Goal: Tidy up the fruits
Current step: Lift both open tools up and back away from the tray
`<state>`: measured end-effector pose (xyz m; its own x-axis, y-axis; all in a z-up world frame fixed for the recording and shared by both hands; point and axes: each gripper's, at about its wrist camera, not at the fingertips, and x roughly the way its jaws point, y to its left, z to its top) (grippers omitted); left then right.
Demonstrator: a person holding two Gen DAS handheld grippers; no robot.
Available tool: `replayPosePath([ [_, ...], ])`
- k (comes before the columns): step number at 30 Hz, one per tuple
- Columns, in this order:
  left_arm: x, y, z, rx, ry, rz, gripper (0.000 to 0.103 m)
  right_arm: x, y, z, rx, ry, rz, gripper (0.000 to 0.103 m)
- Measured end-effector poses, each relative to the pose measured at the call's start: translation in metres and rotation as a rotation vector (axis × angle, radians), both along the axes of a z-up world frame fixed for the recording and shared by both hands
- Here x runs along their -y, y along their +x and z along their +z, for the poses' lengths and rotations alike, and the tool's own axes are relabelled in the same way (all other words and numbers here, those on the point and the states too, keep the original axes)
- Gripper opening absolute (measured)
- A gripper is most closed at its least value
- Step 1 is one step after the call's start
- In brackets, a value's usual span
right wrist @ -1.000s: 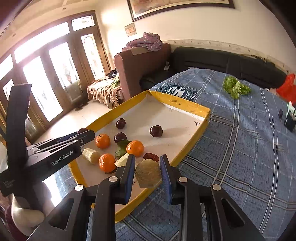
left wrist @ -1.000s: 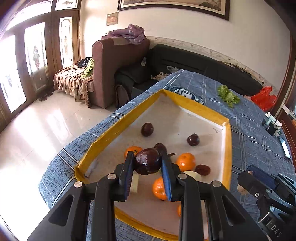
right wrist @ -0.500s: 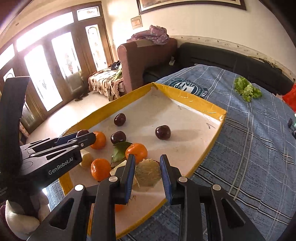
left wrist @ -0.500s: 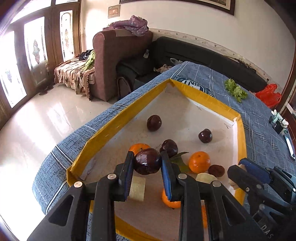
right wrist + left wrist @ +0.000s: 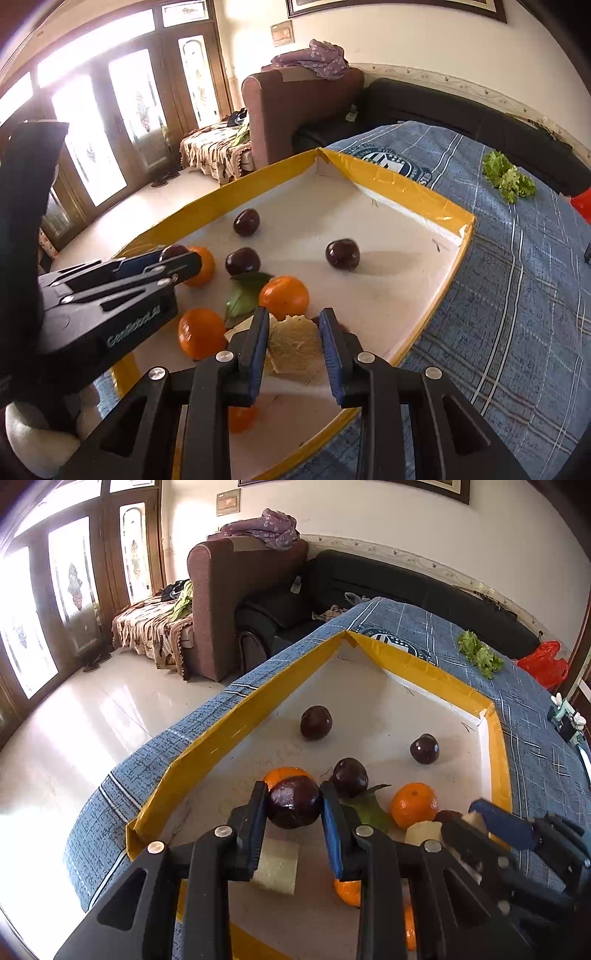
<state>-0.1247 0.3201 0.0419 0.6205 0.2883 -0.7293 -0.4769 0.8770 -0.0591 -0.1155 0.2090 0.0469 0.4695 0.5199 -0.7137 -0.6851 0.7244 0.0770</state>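
My left gripper (image 5: pixel 293 808) is shut on a dark plum (image 5: pixel 293 806) and holds it over the near left part of the yellow-rimmed tray (image 5: pixel 229 734). My right gripper (image 5: pixel 293 339) is shut on a pale fruit chunk (image 5: pixel 293 345) over the tray's (image 5: pixel 421 195) near right part. Loose in the tray lie three plums (image 5: pixel 316 722) (image 5: pixel 424 748) (image 5: pixel 349 777), several oranges (image 5: pixel 413 805) (image 5: pixel 283 297), pale chunks (image 5: pixel 276 864) and a green leaf (image 5: pixel 243 291). The left gripper also shows in the right wrist view (image 5: pixel 177 260).
The tray sits on a blue plaid cloth (image 5: pixel 517 295). Lettuce (image 5: pixel 508 177) and a red bag (image 5: pixel 541 664) lie at the far right. A brown armchair (image 5: pixel 236 590) and black sofa (image 5: pixel 388 579) stand beyond the table's far edge.
Both grippers have moved forward over the tray, each still holding its piece. The right gripper has come from outside the tray's near rim to above its floor.
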Motion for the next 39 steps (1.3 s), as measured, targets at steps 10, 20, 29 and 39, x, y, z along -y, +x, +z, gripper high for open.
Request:
replayPosePath([
  [10,0.003,-0.009,0.012,0.048,0.034,0.026,0.066,0.002,0.013,-0.001,-0.027,0.003,-0.025,0.033],
  [20,0.016,-0.035,0.050,0.126,0.139,0.072,0.092,0.022,-0.013,0.019,-0.030,0.085,-0.042,0.047],
  [29,0.045,-0.058,0.079,0.189,0.224,0.079,0.099,0.067,-0.035,0.037,0.008,0.151,-0.118,0.059],
  [39,0.086,-0.077,0.102,0.250,0.274,0.040,0.100,0.114,-0.063,0.042,0.073,0.150,-0.175,0.067],
])
